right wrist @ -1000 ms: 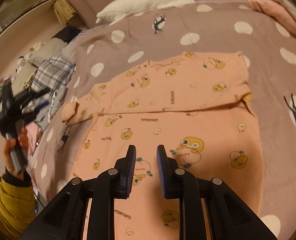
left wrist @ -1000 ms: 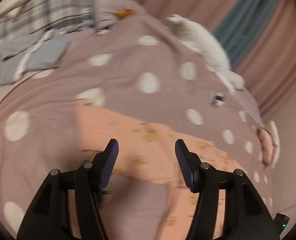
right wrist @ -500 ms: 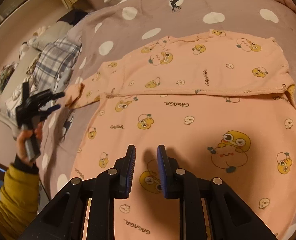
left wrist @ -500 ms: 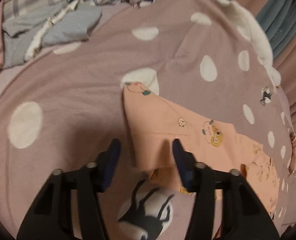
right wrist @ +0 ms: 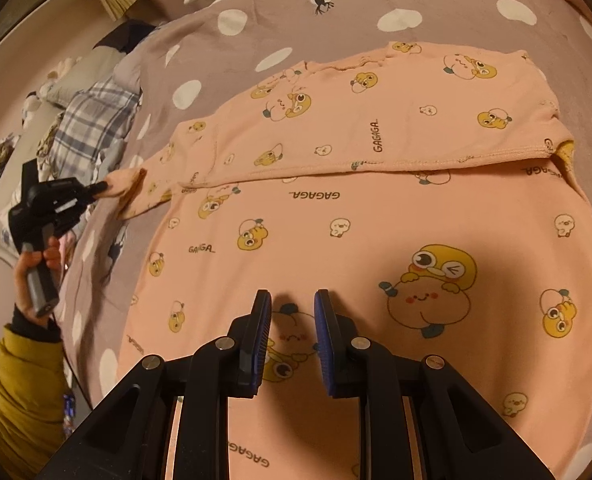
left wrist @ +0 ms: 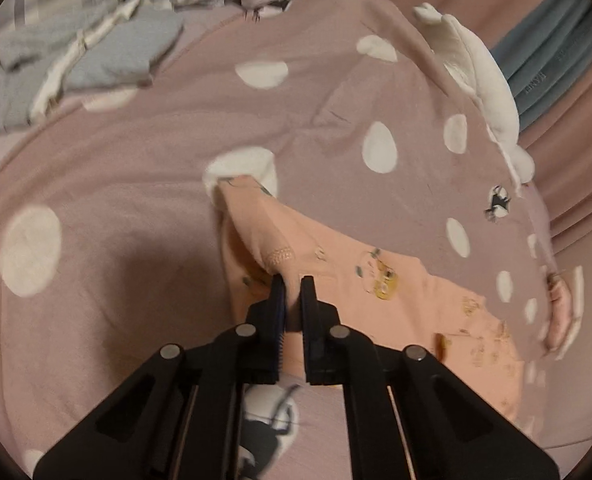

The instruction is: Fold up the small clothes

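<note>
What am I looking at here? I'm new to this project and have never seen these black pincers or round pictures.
Each picture comes from a fisheye camera on a hand-held two-finger gripper; a person holds one in each hand. On the polka-dot bedspread lies a pink printed top, partly folded. The left gripper, also seen from the right gripper's camera, has just closed on the sleeve cuff. The right gripper hangs above the top with a narrow gap between its fingers, holding nothing.
</note>
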Motion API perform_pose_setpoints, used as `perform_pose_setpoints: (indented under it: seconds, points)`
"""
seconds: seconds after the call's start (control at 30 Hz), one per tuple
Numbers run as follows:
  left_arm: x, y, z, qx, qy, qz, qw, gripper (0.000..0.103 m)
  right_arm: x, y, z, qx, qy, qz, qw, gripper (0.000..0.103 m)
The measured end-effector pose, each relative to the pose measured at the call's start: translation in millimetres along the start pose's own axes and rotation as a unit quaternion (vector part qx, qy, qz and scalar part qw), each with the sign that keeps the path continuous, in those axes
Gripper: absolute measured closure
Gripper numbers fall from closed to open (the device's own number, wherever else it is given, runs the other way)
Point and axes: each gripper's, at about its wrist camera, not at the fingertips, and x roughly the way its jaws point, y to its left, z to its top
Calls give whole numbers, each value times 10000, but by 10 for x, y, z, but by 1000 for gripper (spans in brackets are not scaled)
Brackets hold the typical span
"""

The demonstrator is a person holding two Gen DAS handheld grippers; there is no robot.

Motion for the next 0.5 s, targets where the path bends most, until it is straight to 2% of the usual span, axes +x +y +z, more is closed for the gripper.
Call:
perform_pose_setpoints:
  seconds: [0.1,0.37,0.5]
  points:
    - [-74,-161,-13,108,-85,-288,9995,99,-26,26,-28,-17,-11,63,10000,82]
    - [-125,-833,14,906,-97,-525,9945,99,-189,-61,-14,145,-231,63,9996,82]
    - [-156,-1257,-33,1511,42,-768,9855,100,-245,-118,-37,234,-297,41,9993,82]
